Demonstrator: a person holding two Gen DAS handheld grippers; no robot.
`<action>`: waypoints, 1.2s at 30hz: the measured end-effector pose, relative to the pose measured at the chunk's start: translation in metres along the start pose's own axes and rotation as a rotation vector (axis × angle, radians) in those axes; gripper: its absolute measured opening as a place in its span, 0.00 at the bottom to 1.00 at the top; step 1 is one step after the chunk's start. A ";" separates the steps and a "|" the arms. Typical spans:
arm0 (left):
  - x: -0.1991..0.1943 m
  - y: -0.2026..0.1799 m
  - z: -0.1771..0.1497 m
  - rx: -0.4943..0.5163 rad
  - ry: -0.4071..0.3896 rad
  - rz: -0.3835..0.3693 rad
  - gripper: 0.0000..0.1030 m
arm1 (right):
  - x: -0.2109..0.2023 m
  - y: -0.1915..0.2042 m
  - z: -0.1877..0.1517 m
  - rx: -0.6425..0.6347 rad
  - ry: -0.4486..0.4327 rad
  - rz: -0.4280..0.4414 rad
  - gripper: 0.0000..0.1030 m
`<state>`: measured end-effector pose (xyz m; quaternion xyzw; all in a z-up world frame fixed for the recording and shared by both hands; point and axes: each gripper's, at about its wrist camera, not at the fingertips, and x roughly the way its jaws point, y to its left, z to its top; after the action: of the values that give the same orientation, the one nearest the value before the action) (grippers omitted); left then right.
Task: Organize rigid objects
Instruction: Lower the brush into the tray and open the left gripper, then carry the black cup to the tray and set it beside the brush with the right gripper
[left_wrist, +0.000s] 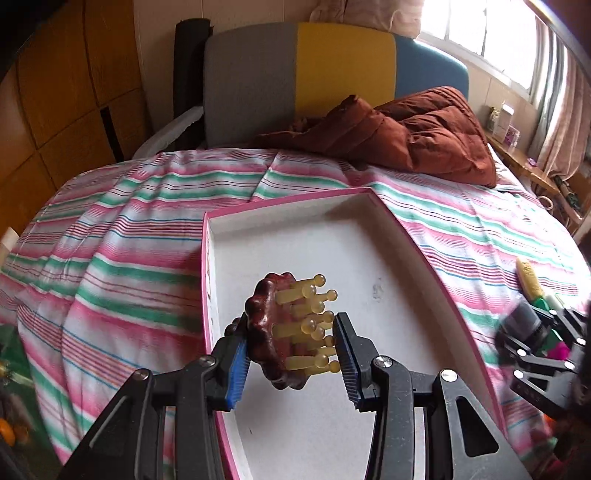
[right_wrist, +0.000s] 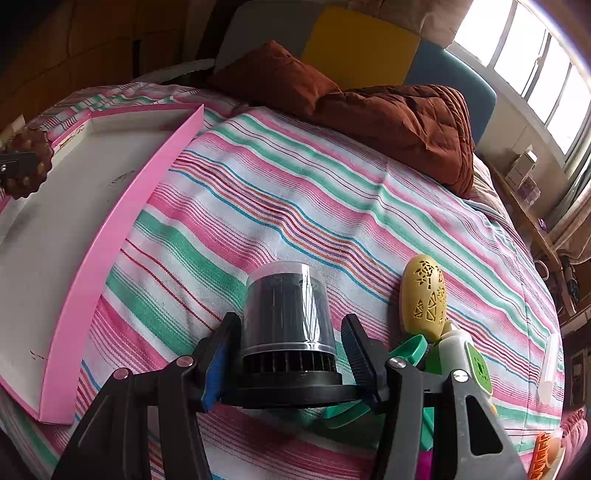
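Note:
My left gripper (left_wrist: 291, 354) is shut on a dark red round massage brush (left_wrist: 269, 332) with yellow bristle pegs, held above the near left part of a shallow pink-rimmed white box (left_wrist: 369, 199). The box (right_wrist: 110, 229) and brush (right_wrist: 31, 162) also show at the left of the right wrist view. My right gripper (right_wrist: 286, 354) is shut on a black cylinder with a clear cap (right_wrist: 286, 310), held just above the striped bedspread (right_wrist: 295, 184). A yellow perforated oval case (right_wrist: 424, 295) and green and white plastic items (right_wrist: 458, 354) lie right of it.
A brown quilt (left_wrist: 424, 136) lies at the head of the bed against a grey, yellow and blue headboard (left_wrist: 332, 66). A wooden wardrobe (left_wrist: 55, 92) stands at the left. A windowsill shelf with small items (right_wrist: 524, 177) runs along the right.

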<state>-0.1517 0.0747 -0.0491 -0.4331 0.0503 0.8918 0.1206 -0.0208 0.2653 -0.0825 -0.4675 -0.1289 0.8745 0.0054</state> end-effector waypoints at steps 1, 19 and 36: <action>0.006 0.003 0.003 -0.013 0.007 0.000 0.42 | 0.000 0.000 0.000 0.002 0.000 0.001 0.56; -0.027 0.016 0.011 -0.074 -0.125 0.070 0.69 | 0.000 -0.002 -0.001 0.009 -0.002 -0.003 0.56; -0.116 0.010 -0.059 -0.124 -0.173 0.046 0.74 | 0.000 -0.002 0.000 0.062 0.007 -0.027 0.56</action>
<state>-0.0402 0.0335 0.0055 -0.3600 -0.0055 0.9297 0.0772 -0.0209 0.2673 -0.0824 -0.4682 -0.1080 0.8764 0.0323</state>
